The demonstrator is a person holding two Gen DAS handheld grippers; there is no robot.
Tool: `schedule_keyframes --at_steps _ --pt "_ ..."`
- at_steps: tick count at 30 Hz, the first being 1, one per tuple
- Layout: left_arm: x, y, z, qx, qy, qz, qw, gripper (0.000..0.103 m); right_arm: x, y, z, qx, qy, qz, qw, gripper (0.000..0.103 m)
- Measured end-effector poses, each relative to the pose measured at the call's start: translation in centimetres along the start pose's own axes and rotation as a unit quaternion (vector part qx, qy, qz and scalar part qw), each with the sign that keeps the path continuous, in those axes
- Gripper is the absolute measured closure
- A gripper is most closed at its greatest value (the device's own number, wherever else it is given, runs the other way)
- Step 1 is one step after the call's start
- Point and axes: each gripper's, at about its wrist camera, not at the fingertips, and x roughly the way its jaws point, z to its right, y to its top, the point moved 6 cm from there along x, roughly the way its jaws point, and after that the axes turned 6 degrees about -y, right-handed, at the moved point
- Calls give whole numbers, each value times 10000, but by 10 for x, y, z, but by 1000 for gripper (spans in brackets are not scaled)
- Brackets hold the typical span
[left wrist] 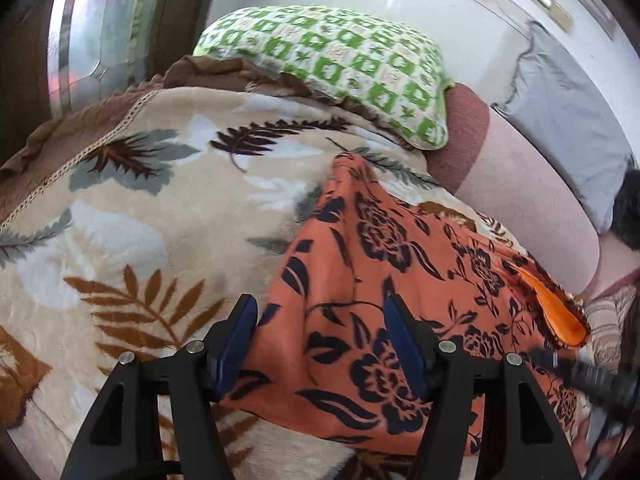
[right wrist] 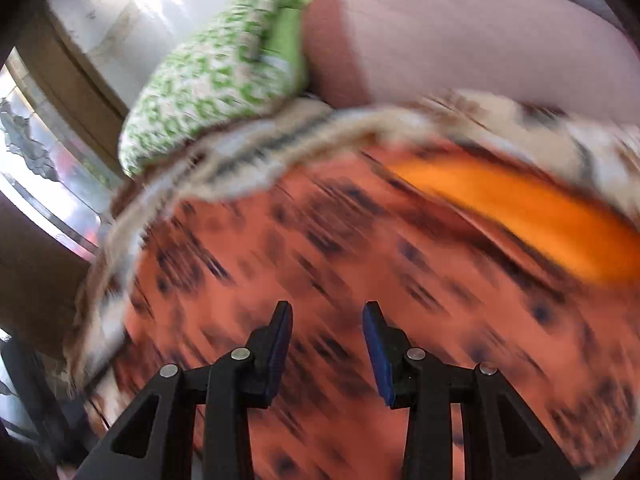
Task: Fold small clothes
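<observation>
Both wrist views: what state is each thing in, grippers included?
Orange garment with dark floral print: spread on the blanket, rumpled, plain orange lining exposed at one edge.
Beige leaf-patterned blanket: laid flat.
Green-and-white patterned pillow: resting at the blanket's far edge.
Left gripper: open, over the garment.
Right gripper: open, nothing between its fingers; view blurred.
</observation>
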Motion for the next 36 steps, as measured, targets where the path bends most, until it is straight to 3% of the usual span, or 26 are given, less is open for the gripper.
schedule_keyframes --at_steps 3,5,7,9,11,14,17,20,23,25,27,28,30,33,36 --pt "4 -4 7 150 119 -15 9998 36 -7 -32 55 134 -478 -263 9984 62" --pt "6 -5 8 206 183 -14 9996 36 -9 -28 86 380 -604 -206 9972 64" --pt "10 -5 7 222 280 -26 9994 36 -9 1 111 567 -759 107 9954 64" --pt "14 -2 5 168 325 -30 9993 36 -2 38 137 627 -1247 378 9895 64" --pt "15 1 2 104 342 -6 9994 36 4 74 165 1225 -1212 555 9835 64" --pt "10 10 3 170 392 183 9989 36 -14 96 183 1913 -1052 1026 9705 64" --pt "1 16 6 313 415 385 9979 36 -35 86 170 1585 -909 1161 9763 64" --pt "2 11 8 340 345 256 9985 36 -38 55 146 1122 -737 944 9864 64" --pt "18 -2 -1 562 919 -240 9939 36 -30 27 125 934 -574 680 9916 64" --pt "32 -9 -11 576 1088 -606 9905 34 -19 16 111 681 -710 520 9938 64" --pt "31 -6 -18 271 949 -598 9933 32 12 12 109 524 -1095 51 9926 63" --pt "29 -4 -20 202 925 -600 9937 32 24 12 110 551 -1228 -140 9908 63" --pt "21 3 -20 144 930 -412 9947 32 19 23 105 661 -1316 -106 9890 62" --pt "6 11 -9 220 797 -55 9966 32 5 45 77 625 -782 200 9948 62" --pt "11 7 5 474 494 -245 9973 32 15 65 46 369 -763 246 9961 62"
